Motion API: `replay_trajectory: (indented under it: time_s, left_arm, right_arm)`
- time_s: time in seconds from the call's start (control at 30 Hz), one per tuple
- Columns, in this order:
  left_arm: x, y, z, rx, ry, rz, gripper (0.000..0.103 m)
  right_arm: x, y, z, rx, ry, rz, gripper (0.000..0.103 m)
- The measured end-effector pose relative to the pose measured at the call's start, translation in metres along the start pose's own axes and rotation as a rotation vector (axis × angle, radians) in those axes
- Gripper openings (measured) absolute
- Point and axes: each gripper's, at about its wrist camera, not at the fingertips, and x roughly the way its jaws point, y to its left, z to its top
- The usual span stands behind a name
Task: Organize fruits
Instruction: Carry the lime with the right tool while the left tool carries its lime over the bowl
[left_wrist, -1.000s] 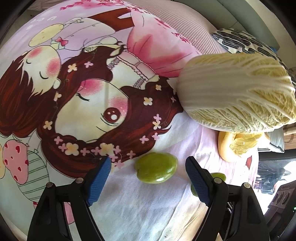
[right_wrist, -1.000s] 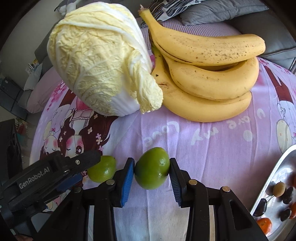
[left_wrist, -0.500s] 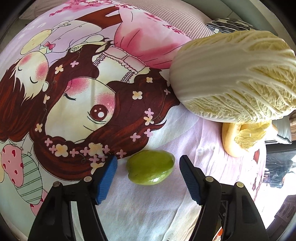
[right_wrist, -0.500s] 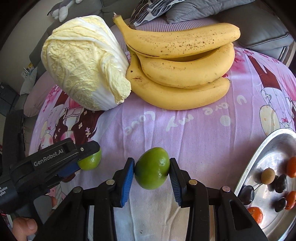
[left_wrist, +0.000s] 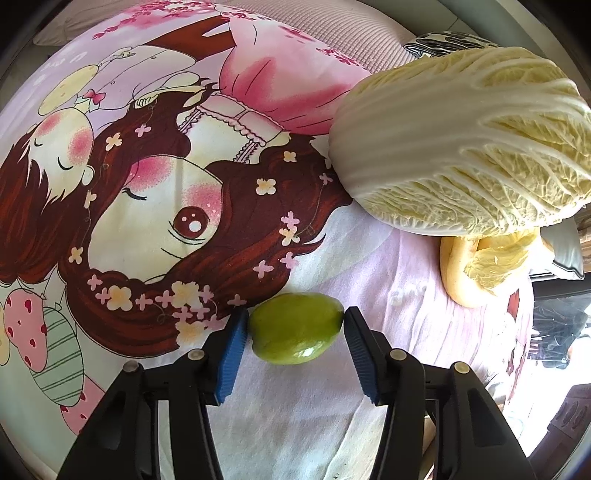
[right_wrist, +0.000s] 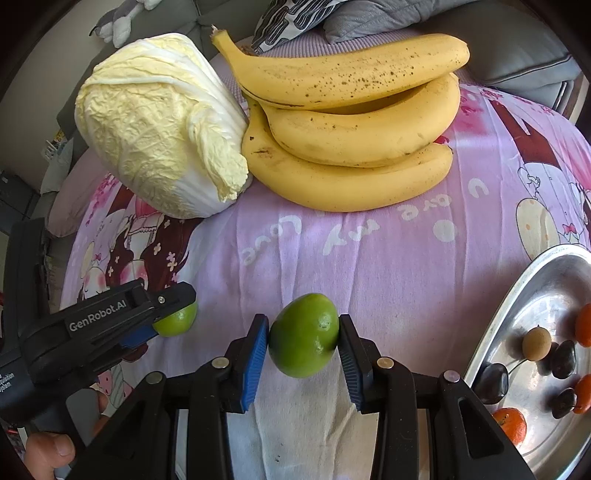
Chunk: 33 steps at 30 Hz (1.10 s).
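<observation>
Blue-padded and black-framed, the left gripper (left_wrist: 295, 328) dominates the lower half of the left wrist view. Its jaws are closing on a squat, glossy green fruit (left_wrist: 295, 326) that lies on the pink cartoon-printed cloth (left_wrist: 155, 192); the pads look to be touching the fruit's two ends. The fruit's long axis runs from nine to three o'clock, straight across the gap, so the jaws meet it end to end. A pale, crinkled napa cabbage (left_wrist: 465, 147) fills the two o'clock corner.

From the right wrist view, the right gripper (right_wrist: 303, 338) is pinching a rounder green lime-like fruit (right_wrist: 303, 334) between its blue pads, apparently lifted clear of the cloth. A shiny steel tray (right_wrist: 517, 302) holding small dark and orange fruits sits at four o'clock, nearer this hand than the other. The left tool shows at nine o'clock with its fruit under the tip. A bunch of speckled yellow bananas (right_wrist: 351, 118) lies at twelve, touching the cabbage. The tray looks the likely destination.
</observation>
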Motion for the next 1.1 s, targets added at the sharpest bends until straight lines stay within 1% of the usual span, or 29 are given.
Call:
replay_trajectory:
  time_s: [0.13,0.17,0.27,0.33,0.4,0.67,0.8,1.1]
  left_arm:
    - [-0.005,0.000,-0.007,0.009,-0.006,-0.002,0.052]
    - [-0.013,0.004,-0.005,0.012,-0.006,-0.006,0.052]
    - [-0.015,0.001,-0.007,0.016,-0.006,-0.015,0.051]
    - [-0.015,-0.001,-0.009,0.018,-0.012,-0.020,0.046]
    - [-0.023,-0.002,-0.011,0.020,-0.018,-0.022,0.044]
    - [-0.021,-0.009,-0.017,0.030,-0.012,-0.016,0.044]
    - [-0.005,-0.008,-0.016,0.012,0.049,-0.057,0.044]
    - [-0.001,-0.017,-0.017,0.059,0.034,-0.014,0.044]
  right_arm:
    - [-0.004,-0.001,0.000,0.000,-0.010,0.008,0.040]
    - [-0.006,-0.002,-0.001,0.001,-0.012,0.011,0.040]
    - [-0.007,-0.005,-0.001,0.006,-0.010,0.019,0.040]
    - [-0.008,-0.006,-0.002,0.006,-0.006,0.020,0.040]
    - [-0.010,-0.007,-0.003,0.006,-0.005,0.023,0.040]
    - [-0.008,-0.008,-0.005,0.006,0.009,0.029,0.040]
    - [-0.006,-0.010,-0.005,0.010,0.017,0.029,0.040]
    - [-0.005,-0.011,-0.004,0.024,0.023,0.024,0.040]
